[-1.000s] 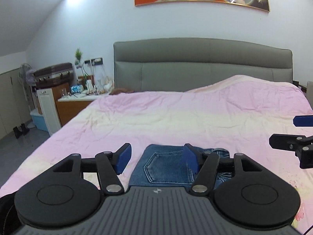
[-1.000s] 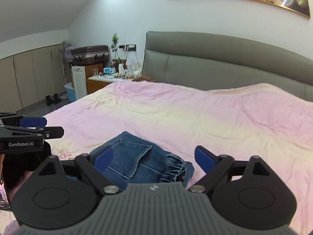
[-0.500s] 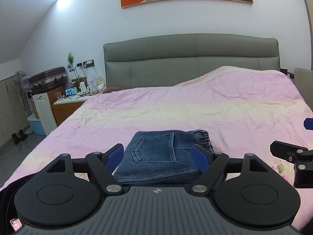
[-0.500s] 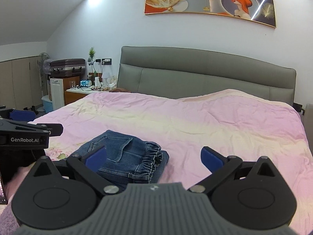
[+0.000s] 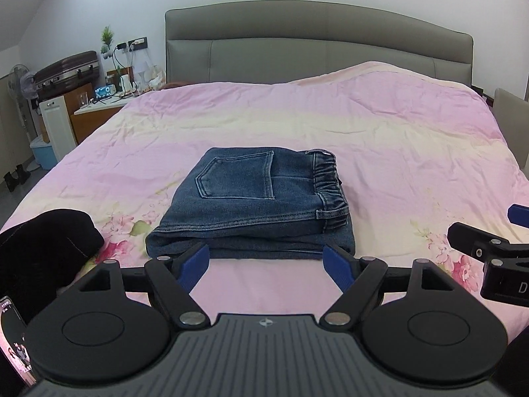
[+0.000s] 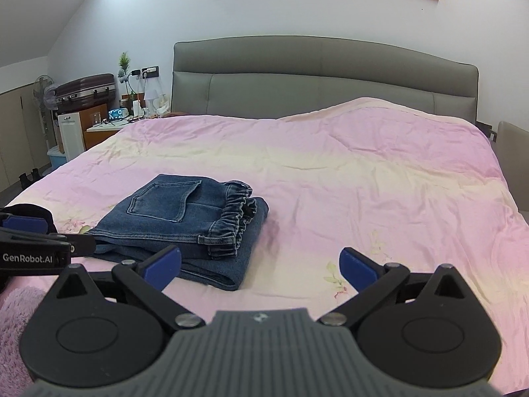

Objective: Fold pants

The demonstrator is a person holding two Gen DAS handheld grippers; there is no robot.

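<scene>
Currently: folded pants on bed, both hand-held grippers empty.

Denim bundle is laid at 12 o'clock just beyond the left hand-held gripper, and at 10 o'clock from the right hand-held gripper; back pocket is turned up, elastic waistband faces 3 o'clock. Jaws of both are spread wide, nothing gripped between the blue pads. The fold is judged essentially complete. For a tidy finish, the stack should be left undisturbed, or loose lower edges pressed flat lightly, with the pink cover not dragged.
</scene>
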